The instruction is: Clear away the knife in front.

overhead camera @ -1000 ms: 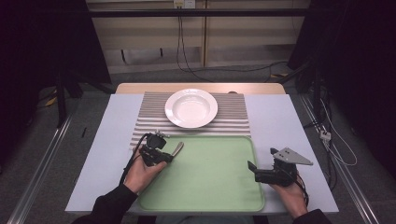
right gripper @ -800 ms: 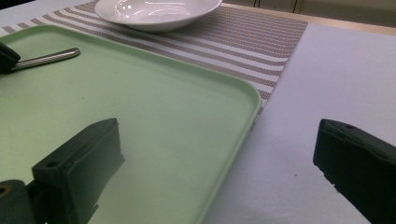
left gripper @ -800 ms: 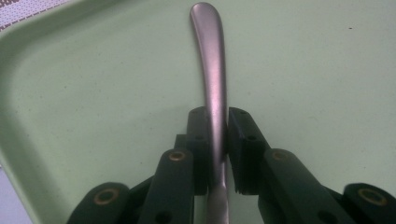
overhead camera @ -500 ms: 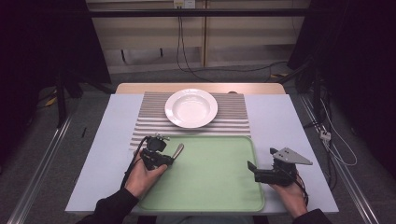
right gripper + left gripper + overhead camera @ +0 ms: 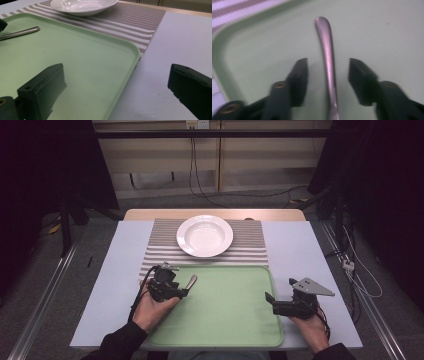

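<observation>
two grippers low over the green tray [image 5: 235, 320], left gripper [image 5: 328, 71] jaws just opening, metal handle [image 5: 327, 60] loose between them, right gripper [image 5: 116, 87] wide, holding nothing

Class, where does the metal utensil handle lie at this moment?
In the high view, the metal handle lies on the green tray, near its far-left corner, between the left gripper's open jaws.

Utensil handle [image 5: 190, 282] on tray [image 5: 235, 320], mat [image 5: 250, 245] behind tray, bowl [image 5: 204, 235] on mat

green tray [image 5: 225, 320]; white bowl [image 5: 204, 236]; striped mat [image 5: 250, 245]
</observation>
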The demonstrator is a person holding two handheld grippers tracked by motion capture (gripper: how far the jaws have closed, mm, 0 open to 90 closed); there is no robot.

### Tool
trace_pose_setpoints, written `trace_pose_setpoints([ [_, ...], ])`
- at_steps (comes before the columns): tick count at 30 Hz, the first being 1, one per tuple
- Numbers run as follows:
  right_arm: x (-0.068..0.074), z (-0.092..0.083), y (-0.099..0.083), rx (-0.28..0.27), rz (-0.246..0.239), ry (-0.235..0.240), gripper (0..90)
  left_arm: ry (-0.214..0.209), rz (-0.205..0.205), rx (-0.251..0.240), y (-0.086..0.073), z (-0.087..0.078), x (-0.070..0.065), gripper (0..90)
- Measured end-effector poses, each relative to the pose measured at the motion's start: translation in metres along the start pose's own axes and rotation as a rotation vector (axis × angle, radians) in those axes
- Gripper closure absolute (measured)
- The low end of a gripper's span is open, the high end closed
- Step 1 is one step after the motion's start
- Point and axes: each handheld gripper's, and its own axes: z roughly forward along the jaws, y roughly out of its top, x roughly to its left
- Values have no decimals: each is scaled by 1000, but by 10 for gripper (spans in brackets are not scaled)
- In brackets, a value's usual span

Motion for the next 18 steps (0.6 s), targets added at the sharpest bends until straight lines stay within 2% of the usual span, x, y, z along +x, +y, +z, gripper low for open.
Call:
trace_pose_setpoints([
  [1, 0, 0, 0, -1, 2, 1, 8, 9, -3, -18, 0, 0, 0, 344],
  [2, 0, -1, 0, -2, 3, 3, 8, 12, 16, -19, 1, 0, 1, 279],
  [4, 0, -1, 0, -3, 3, 4, 8, 10, 39, -33, 1, 0, -1, 231],
  [5, 0, -1, 0, -4, 3, 5, 8, 4, 53, -37, 1, -1, -2, 217],
  [6, 0, -1, 0, -4, 2, 5, 8, 4, 64, -64, 1, -1, -4, 218],
  [9, 0, -1, 0, -2, 1, 4, 8, -35, 131, -60, 1, -3, -7, 259],
  [10, 0, -1, 0, -1, 0, 3, 8, -76, 146, -65, 0, -3, -8, 291],
  [11, 0, -1, 0, 0, 1, 2, 8, -95, 165, -71, 0, -2, -9, 349],
  [14, 2, -1, 1, -3, -5, -1, 8, -116, 229, -48, -2, -1, -16, 607],
  [15, 3, -1, 1, -1, -5, 0, 8, -133, 240, -44, -3, 0, -17, 704],
  [18, 4, -1, 1, 0, -12, 1, 8, -142, 247, -16, -2, 3, -19, 893],
])
